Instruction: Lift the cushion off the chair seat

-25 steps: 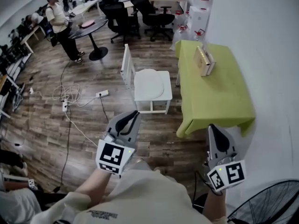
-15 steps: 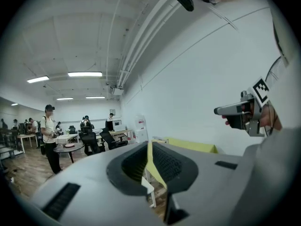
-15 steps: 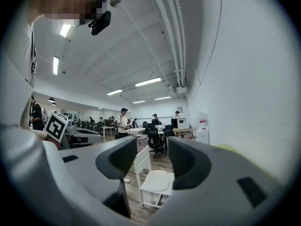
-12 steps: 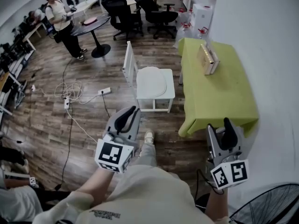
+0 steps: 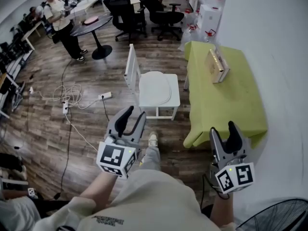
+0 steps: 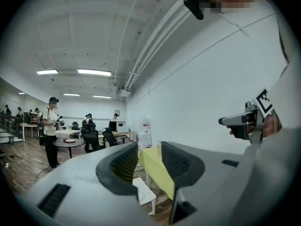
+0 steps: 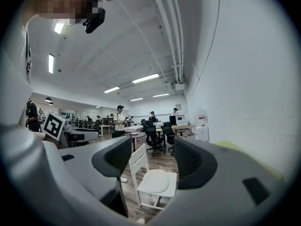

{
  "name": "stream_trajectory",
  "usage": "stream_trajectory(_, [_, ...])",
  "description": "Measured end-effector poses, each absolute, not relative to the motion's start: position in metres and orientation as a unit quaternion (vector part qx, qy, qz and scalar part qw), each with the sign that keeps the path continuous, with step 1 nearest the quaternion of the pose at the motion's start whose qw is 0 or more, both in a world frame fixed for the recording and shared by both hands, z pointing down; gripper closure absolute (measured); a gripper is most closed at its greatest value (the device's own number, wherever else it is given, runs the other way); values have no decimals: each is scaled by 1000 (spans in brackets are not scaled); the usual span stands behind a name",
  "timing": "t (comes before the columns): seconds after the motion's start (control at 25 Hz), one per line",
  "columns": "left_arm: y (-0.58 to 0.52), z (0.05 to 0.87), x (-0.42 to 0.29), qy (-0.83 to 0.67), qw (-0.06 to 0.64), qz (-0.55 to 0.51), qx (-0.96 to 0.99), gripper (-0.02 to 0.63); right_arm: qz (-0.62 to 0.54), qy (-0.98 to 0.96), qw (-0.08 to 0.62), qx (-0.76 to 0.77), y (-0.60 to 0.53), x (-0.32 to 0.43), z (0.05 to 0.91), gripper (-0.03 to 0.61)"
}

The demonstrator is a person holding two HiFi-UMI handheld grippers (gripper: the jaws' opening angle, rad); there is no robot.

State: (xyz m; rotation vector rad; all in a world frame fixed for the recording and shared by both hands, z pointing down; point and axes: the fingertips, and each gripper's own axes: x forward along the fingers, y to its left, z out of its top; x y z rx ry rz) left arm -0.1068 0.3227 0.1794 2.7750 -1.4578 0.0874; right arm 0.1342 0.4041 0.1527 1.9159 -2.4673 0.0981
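Note:
A white wooden chair (image 5: 130, 71) stands on the wood floor beside a green table, with a pale rounded cushion (image 5: 155, 88) lying flat on its seat. Both grippers are held level, well short of the chair. My left gripper (image 5: 134, 114) is open, its jaws have just been opening, and nothing is between them. My right gripper (image 5: 223, 129) is open wider, has also just been opening, and is empty. In the right gripper view the cushion (image 7: 155, 181) and chair (image 7: 139, 164) show beyond the right gripper (image 7: 153, 161). Past the left gripper (image 6: 143, 161), only a corner of the chair seat (image 6: 143, 192) appears.
A lime-green table (image 5: 226, 100) with a cardboard box (image 5: 216, 64) stands right of the chair, against a white wall. Cables and a power strip (image 5: 105, 96) lie on the floor at left. A person (image 5: 60, 23) stands by a round black table (image 5: 91, 25). A fan (image 5: 279, 215) is at bottom right.
Both grippers' jaws were shut a second ago; the right opened first, the left just now. Both hands have come forward toward the chair, and a foot has stepped in below it.

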Motion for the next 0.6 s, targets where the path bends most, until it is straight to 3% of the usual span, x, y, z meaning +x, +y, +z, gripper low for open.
stream_trajectory(0.6, [108,227,-119,-477,51,68,875,446,67,-800,50,594,178,120,183,295])
